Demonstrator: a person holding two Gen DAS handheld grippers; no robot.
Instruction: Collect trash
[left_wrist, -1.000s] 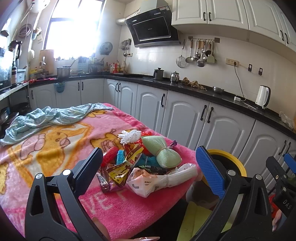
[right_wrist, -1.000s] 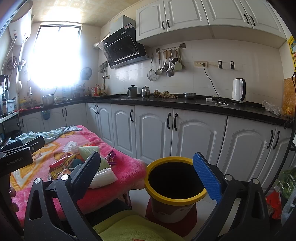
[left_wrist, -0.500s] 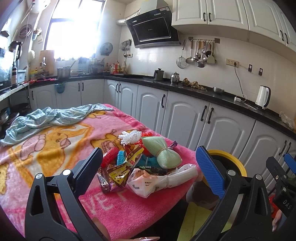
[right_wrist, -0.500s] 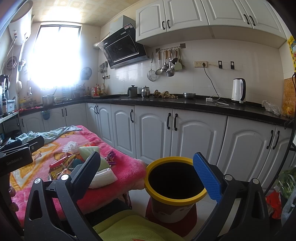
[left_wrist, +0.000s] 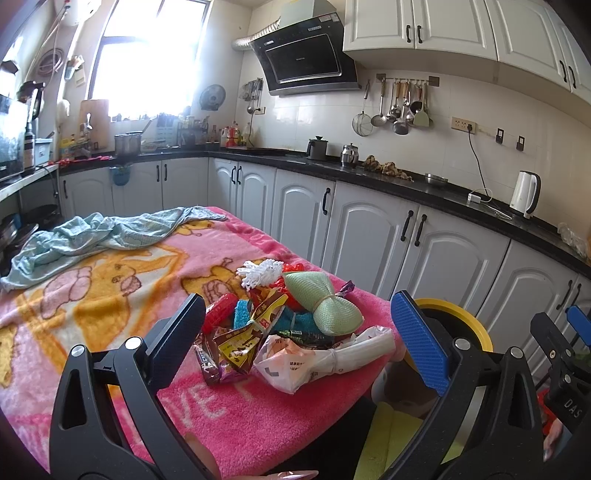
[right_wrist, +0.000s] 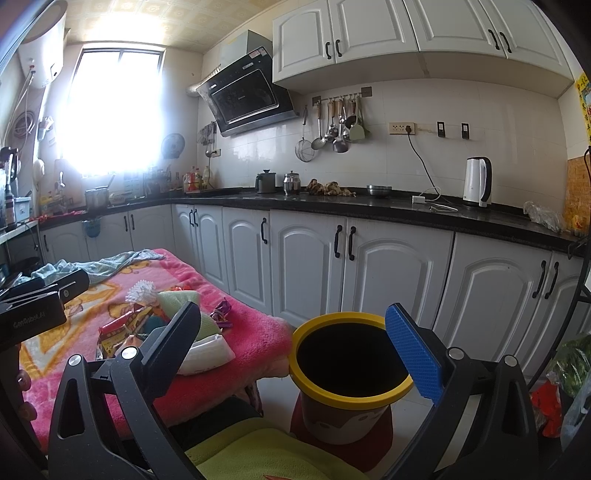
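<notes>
Fingers of the left gripper spread wide above the heap of crumpled wrappers; right gripper equally wide over the yellow-rimmed round bin.

The window at upper left is washed out by glare. The bin at right centre is mostly hidden behind a gripper finger. Print on the wrappers is too small to read. The bin's inside is dark.
</notes>
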